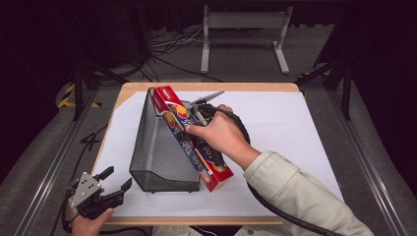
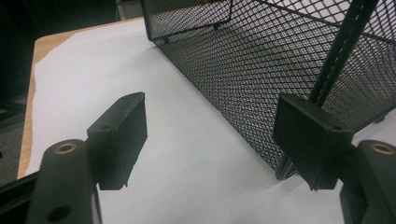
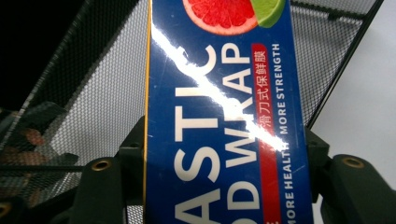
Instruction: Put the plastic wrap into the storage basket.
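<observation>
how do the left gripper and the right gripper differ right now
The left gripper is open and holds nothing; the right gripper is shut on the plastic wrap box. The left gripper sits at the table's near left corner, beside the mesh basket; the right gripper is over mid-table, at the box leaning on the basket. Both have black jaws.

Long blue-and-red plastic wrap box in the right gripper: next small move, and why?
Probably lower the long blue-and-red plastic wrap box further into the black wire-mesh file holder. The right gripper is clamped on the box, which leans tilted along the holder's right side, its upper end near the tall back. The left gripper waits open nearby.
</observation>
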`<state>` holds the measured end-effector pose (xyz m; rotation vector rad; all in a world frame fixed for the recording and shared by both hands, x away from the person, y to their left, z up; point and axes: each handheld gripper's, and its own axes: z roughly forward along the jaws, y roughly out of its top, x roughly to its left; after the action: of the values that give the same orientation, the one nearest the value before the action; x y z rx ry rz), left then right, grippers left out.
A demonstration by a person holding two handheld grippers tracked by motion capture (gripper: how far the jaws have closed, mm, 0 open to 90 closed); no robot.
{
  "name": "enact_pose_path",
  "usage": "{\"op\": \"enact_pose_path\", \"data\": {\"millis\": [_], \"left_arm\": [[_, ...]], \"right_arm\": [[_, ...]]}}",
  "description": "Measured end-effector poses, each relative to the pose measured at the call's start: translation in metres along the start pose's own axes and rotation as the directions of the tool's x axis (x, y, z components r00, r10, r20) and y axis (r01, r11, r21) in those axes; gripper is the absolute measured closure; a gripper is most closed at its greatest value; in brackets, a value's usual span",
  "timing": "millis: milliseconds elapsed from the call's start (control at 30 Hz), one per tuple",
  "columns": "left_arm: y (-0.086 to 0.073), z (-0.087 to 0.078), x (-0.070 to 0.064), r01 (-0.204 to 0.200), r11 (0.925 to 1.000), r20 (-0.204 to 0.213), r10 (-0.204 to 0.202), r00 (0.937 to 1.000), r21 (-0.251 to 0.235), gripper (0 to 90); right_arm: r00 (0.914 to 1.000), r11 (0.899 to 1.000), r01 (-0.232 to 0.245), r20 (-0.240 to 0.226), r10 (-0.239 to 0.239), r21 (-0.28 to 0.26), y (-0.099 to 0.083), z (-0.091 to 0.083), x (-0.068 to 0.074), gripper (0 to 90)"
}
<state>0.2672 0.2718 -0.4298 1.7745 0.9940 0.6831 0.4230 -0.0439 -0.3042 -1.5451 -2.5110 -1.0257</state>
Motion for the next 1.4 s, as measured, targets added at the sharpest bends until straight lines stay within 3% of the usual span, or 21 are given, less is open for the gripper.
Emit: {"op": "enact_pose_path", "data": {"millis": [200, 467, 667, 767, 933, 1400], "left_arm": [[0.0, -0.001, -0.001, -0.004, 1.0, -0.001, 0.004, 1.0, -0.003, 27.0], [0.001, 0.001, -0.001, -0.006, 1.0, 0.003, 0.006, 1.0, -0.003, 26.9], [0.001, 0.001, 0.0, -0.003, 1.0, 0.005, 0.003, 1.0, -0.004, 26.9], [0.001, 0.0, 0.0, 0.002, 1.0, 0.011, -0.002, 0.9999, -0.007, 26.9], [0.001, -0.001, 0.0, 0.01, 0.9998, 0.012, -0.01, 0.9999, -0.015, 27.0], [0.001, -0.001, 0.0, 0.007, 0.9999, 0.016, -0.007, 0.9999, -0.016, 26.9]], "right_arm": [[0.9998, 1.0, -0.008, 0.017, 0.008, 0.029, -0.001, 0.014, 0.0, 40.0], [0.9982, 0.996, -0.06, 0.015, 0.059, 0.062, -0.002, 0.03, 0.004, 39.7], [0.9978, 0.995, -0.059, 0.035, 0.057, 0.081, -0.003, 0.039, 0.006, 39.7], [0.996, 0.994, -0.063, 0.068, 0.057, 0.091, 0.0, 0.043, 0.009, 39.7], [0.9941, 0.991, -0.084, 0.076, 0.077, 0.1, 0.003, 0.05, 0.009, 39.7], [0.9899, 0.99, -0.089, 0.119, 0.076, 0.108, 0.009, 0.06, 0.01, 39.3]]}}
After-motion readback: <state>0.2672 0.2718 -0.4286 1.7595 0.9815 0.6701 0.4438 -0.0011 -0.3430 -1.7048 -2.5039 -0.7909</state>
